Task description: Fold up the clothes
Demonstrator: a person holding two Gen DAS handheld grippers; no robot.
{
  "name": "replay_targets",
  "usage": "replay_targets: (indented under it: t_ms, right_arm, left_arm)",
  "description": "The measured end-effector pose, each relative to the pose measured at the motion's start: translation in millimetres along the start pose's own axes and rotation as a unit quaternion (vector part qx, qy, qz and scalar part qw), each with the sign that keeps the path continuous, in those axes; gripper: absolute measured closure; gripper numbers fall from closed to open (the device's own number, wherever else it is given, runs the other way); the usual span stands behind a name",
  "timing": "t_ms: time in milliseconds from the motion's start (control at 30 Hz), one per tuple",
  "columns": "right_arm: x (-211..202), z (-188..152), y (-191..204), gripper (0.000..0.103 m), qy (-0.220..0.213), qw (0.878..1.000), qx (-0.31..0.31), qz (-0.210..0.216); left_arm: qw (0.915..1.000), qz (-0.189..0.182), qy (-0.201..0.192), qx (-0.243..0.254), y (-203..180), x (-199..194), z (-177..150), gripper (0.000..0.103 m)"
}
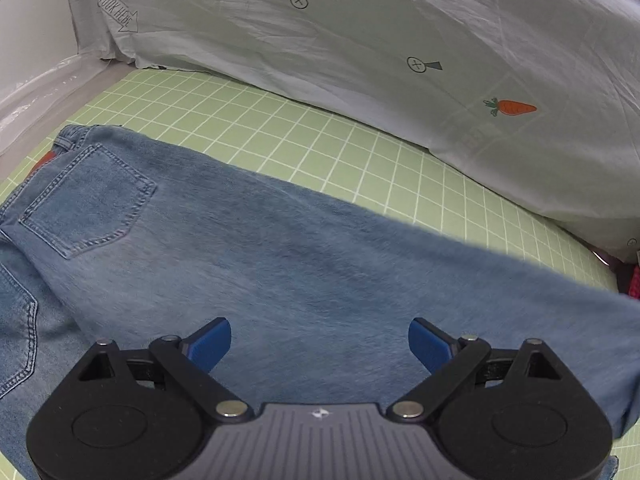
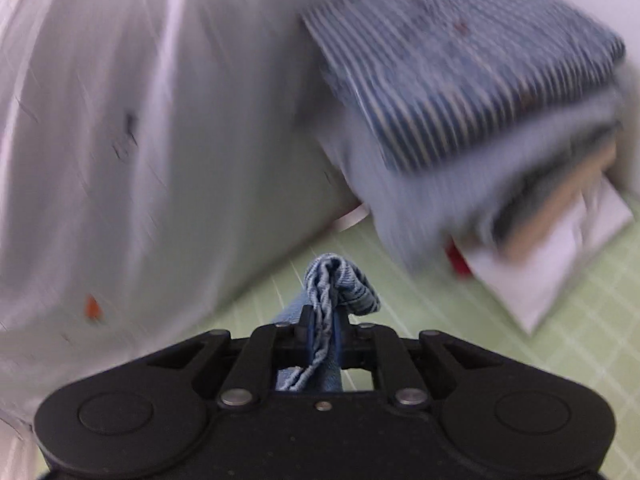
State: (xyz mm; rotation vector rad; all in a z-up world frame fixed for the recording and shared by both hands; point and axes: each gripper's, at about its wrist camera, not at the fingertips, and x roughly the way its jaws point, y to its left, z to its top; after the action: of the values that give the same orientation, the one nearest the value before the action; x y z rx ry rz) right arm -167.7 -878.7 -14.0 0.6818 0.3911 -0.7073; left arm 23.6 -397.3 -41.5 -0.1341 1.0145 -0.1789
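One pair of jeans [image 1: 280, 264] lies lengthwise along the green grid mat [image 1: 320, 140].
Waistband far-left; left gripper [image 1: 320, 344] gapes wide, right gripper [image 2: 322, 332] pinches the hem.

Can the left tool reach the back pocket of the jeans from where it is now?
Probably yes. The left tool stands open above the jeans, and the back pocket lies flat and uncovered, up and to the left in its view. Nothing lies between them, only bare denim.

One pair of jeans [image 1: 280, 248], one white quilt [image 1: 400, 60] — perhaps five folded garments [image 2: 480, 100], blurred.
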Motion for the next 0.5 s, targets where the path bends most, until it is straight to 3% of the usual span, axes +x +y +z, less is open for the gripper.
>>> replay_targets:
  t_ms: [67, 100, 133, 167, 200, 267, 333, 500]
  right_arm:
    - [19, 5, -1, 0.088, 0.026, 0.999, -0.041, -0.023]
    - [33, 2, -5, 0.069, 0.041, 0.995, -0.068, -0.068]
    - [47, -4, -10, 0.058, 0.053, 0.986, -0.088, -0.128]
    - [58, -12, -16, 0.058, 0.072, 0.977, -0.099, -0.175]
    - [64, -20, -22, 0.058, 0.089, 0.973, -0.097, -0.187]
    - [59, -35, -33, 0.05, 0.095, 0.982, -0.048, -0.156]
    - [56, -52, -38, 0.028, 0.106, 0.984, -0.016, -0.14]
    - [60, -91, -38, 0.025, 0.142, 0.967, -0.047, -0.207]
  left_arm:
    - [1.0, 0.004, 0.001, -0.005, 3, 0, 0, 0.008]
    - [0.9999, 0.004, 0.002, -0.01, 5, 0, 1, 0.008]
    - [0.9999, 0.004, 0.003, -0.013, 6, 0, 1, 0.008]
    - [0.9999, 0.005, 0.002, -0.012, 5, -1, 0, 0.008]
    - [0.9999, 0.007, -0.001, -0.008, 5, -3, 0, 0.008]
    - [0.9999, 0.011, -0.007, -0.001, 4, -7, -2, 0.008]
    - [0.9999, 0.014, 0.001, 0.0, 2, -5, -5, 0.008]
    - [0.9997, 0.005, 0.019, 0.017, -8, 0, -6, 0.008]
